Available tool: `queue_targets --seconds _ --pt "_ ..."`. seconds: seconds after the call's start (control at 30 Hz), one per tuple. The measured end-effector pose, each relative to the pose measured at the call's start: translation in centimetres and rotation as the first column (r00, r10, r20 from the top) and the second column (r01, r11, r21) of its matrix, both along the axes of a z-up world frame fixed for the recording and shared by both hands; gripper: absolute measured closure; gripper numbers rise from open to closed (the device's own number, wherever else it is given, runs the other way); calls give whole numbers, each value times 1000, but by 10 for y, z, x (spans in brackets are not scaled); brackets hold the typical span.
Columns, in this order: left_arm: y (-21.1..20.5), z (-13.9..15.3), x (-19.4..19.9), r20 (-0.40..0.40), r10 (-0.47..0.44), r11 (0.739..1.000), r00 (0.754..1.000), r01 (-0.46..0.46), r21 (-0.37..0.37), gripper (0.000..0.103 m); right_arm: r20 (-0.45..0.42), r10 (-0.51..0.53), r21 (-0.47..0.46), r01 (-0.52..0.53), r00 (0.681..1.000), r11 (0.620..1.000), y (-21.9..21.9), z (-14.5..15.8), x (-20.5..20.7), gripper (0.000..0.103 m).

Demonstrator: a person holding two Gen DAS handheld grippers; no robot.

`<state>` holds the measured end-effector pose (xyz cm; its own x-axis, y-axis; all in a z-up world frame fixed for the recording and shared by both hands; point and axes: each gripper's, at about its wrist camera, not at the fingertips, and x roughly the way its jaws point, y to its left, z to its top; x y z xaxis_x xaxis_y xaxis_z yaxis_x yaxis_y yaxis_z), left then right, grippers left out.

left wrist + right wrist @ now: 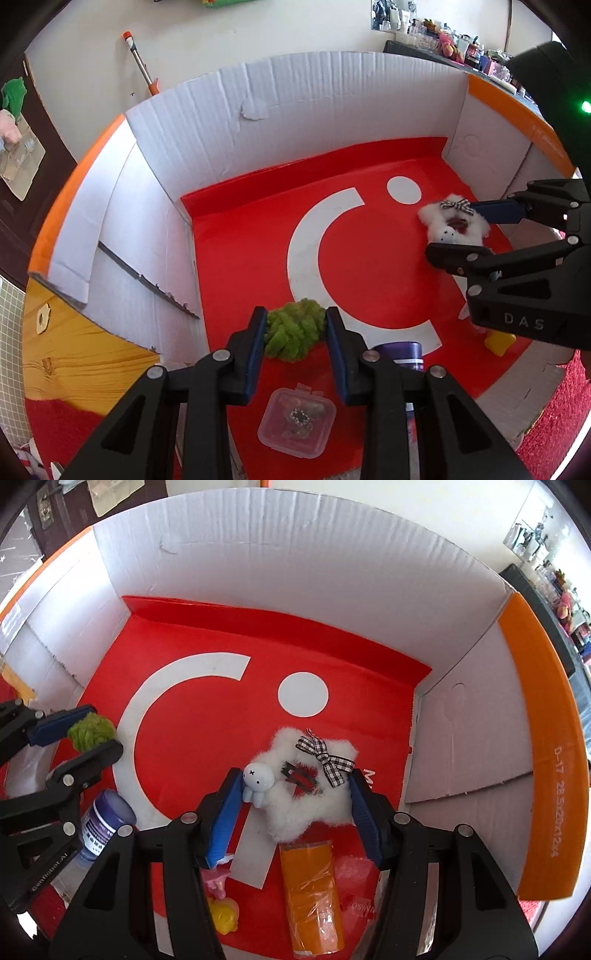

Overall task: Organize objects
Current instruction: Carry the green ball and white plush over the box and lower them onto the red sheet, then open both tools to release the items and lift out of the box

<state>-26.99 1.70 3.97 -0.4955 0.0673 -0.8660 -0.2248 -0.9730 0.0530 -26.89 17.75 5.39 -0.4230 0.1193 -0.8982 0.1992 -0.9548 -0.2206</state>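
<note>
Both grippers are inside a cardboard box with a red floor [369,258] and white walls. My left gripper [296,326] is shut on a fuzzy green scrunchie [293,332], also seen in the right wrist view [92,733]. My right gripper [293,797] is shut on a white fluffy frame [314,805] with a checkered bow [325,760] and a small pale bunny figure [258,779]. The frame also shows in the left wrist view [456,221], held by the right gripper [461,229].
On the box floor lie a clear plastic case [297,421], a purple-capped bottle [105,819], a yellow duck toy [221,915], a pink item [216,880] and an orange wrapped packet [314,893]. Orange-edged flaps [535,738] stand at the sides.
</note>
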Motion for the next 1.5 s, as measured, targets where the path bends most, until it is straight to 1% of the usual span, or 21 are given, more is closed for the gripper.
queue_targets --seconds 0.37,0.4,0.5,0.63,0.83,0.9,1.03,1.3,1.5 --pt "0 1 6 -7 -1 1000 1000 0 -2 69 5 -14 -30 14 1000 999 5 0 6 46" --pt "0 1 7 -7 0 1000 1000 0 -1 69 6 -13 -29 13 1000 999 3 6 3 46" --pt "-1 1 4 -7 -1 1000 1000 1 0 69 4 -11 -27 11 1000 1000 3 7 6 45" --pt "-2 1 4 -7 -3 1000 1000 3 -1 68 4 -13 -27 13 1000 1000 0 3 9 45" --pt "-2 1 1 -10 -3 1000 1000 3 1 62 5 -12 -27 12 1000 1000 0 4 14 45" --pt "0 0 0 -14 8 1000 1000 -8 4 57 5 -10 -30 10 1000 1000 0 4 11 45" --pt "-3 3 0 -17 19 1000 1000 -19 17 57 -2 -12 -39 12 1000 999 -1 5 17 44" --pt "-7 16 7 -44 18 999 999 -16 40 57 -31 -3 -57 2 1000 998 -5 17 32 42" --pt "-7 34 18 -75 23 998 997 -18 67 56 -56 2 -70 -6 998 998 -8 27 50 42"
